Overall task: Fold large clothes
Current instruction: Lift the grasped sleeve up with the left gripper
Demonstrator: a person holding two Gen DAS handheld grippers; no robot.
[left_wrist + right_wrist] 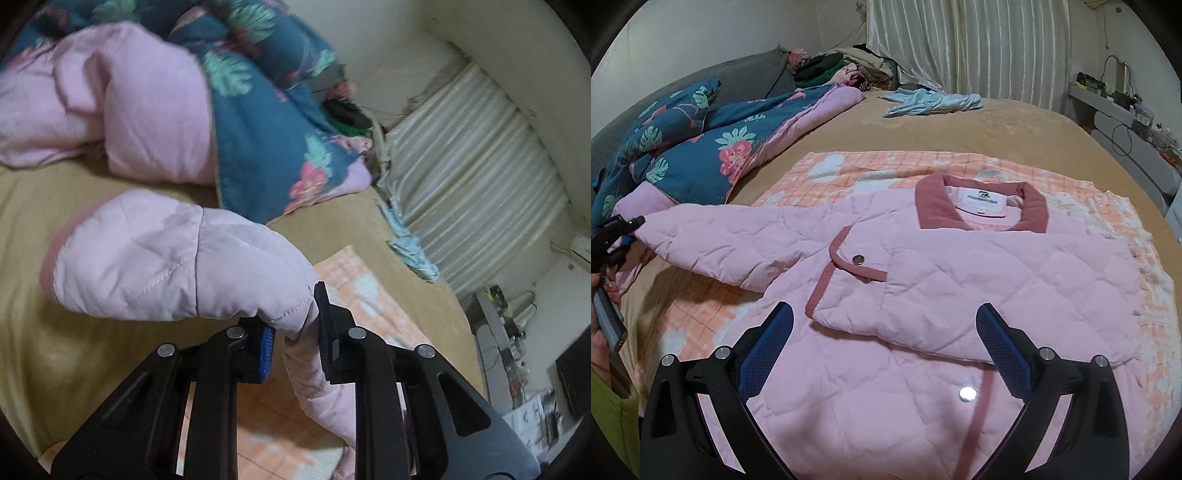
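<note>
1. Closest to me, the right gripper (884, 354) hangs over the front of the pink quilted jacket (923, 295) with its jaws spread wide and nothing between them. The jacket lies flat on an orange checked blanket (849, 166), which is spread over the tan bed (960, 125).
2. One sleeve is already folded across the chest, its darker pink cuff band (834, 273) lying over the body. That side looks done.
3. The other sleeve (720, 247) stretches out to the side, and the left gripper (295, 334) has its jaws clamped on the end of it, with the fabric bunched between the pads. I'd say this sleeve is the step in hand: it has yet to be laid over the chest, and the body has yet to be folded up. So the task is perhaps a third done.
4. The right wrist view shows the whole layout: collar (982, 206), snap buttons, both sleeves, and the left gripper small at the frame's edge with a hand (602, 295) beneath it.
5. The left wrist view shows the pinch up close and the sleeve puffed above the bed, but none of the jacket's body.
6. Farthest off lie a floral quilt (694, 155), a light blue garment (934, 101) and the curtain (967, 44).
</note>
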